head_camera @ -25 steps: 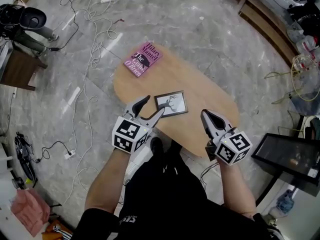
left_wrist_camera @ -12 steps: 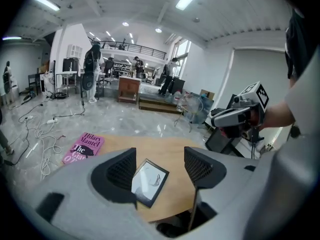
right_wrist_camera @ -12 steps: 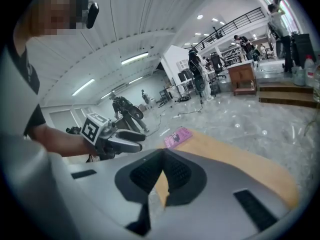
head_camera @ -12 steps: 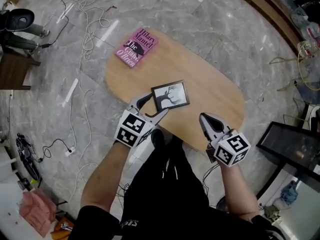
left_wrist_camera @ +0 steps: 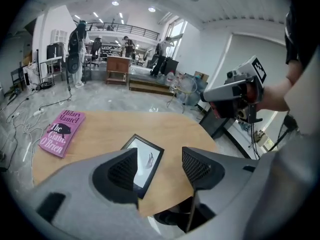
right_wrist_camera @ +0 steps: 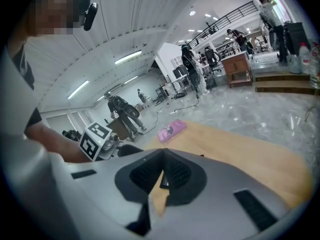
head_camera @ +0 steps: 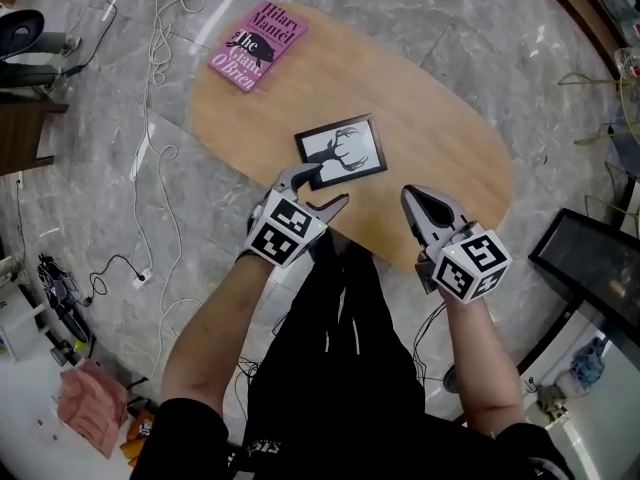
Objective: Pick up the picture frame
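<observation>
The black picture frame (head_camera: 342,151) with a deer print lies flat near the middle of the oval wooden table (head_camera: 440,138). My left gripper (head_camera: 325,188) hangs just over the frame's near left corner. Its jaws stand wide and are closing, with nothing gripped. In the left gripper view the frame (left_wrist_camera: 145,161) shows past the left gripper (left_wrist_camera: 160,168). My right gripper (head_camera: 411,196) is shut and empty above the table's near edge, to the right of the frame. In the right gripper view the right gripper (right_wrist_camera: 162,172) has its pads together.
A pink book (head_camera: 258,45) lies at the table's far left end, also in the left gripper view as the book (left_wrist_camera: 62,132). Cables (head_camera: 150,138) trail over the marble floor on the left. A dark framed panel (head_camera: 590,268) stands on the floor at right.
Both grippers have sunk toward the table. The left one has come forward to the frame's near left corner. The right one stays shut.
</observation>
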Available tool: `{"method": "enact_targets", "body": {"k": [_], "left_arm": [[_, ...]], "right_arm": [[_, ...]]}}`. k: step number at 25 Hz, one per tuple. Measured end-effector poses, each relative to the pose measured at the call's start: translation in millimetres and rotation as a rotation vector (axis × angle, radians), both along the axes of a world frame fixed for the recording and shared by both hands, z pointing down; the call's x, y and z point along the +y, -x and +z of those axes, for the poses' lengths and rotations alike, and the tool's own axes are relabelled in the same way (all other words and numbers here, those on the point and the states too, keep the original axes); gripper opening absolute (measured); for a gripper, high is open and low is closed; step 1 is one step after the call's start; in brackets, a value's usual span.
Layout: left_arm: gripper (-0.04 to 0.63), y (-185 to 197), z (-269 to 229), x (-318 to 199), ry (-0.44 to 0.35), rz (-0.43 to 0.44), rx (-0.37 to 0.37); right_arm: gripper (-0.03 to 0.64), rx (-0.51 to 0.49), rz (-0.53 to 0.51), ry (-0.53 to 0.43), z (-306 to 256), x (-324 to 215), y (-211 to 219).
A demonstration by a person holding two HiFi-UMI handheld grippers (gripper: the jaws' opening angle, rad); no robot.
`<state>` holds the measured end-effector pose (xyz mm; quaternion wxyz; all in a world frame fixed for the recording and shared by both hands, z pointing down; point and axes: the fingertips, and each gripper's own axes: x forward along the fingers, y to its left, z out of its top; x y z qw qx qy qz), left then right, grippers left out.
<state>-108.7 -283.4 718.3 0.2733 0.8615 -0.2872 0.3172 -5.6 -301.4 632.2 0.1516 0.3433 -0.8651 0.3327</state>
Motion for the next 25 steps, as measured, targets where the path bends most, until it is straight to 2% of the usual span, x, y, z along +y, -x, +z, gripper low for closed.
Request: {"method": "enact_targets", "body": {"k": [6,11,14,19,25], "left_arm": [[0.273,-16,68,13,0.046,0.077,-0.046],[0.258,-22,116,19,0.1,0.082,-0.061],[0.255,-23,135,24,0.13,0.086,-0.067],[0.255,-23,165,30,0.136,0.151,-0.139],[0.235,-31,188,20,0.144,0.165,-0.151]], "right_arm": [[0.006,-0.002,0.016,0.032,42,2,-11],[0.006,0.019,0.012,0.092,81,18,-20],[0.006,0.031,0.014,0.117,94,26,-22],[0.006,0.029,0.014,0.145,110,38,-22],[0.006,0.028,0.029,0.16,131,40,-26]]}}
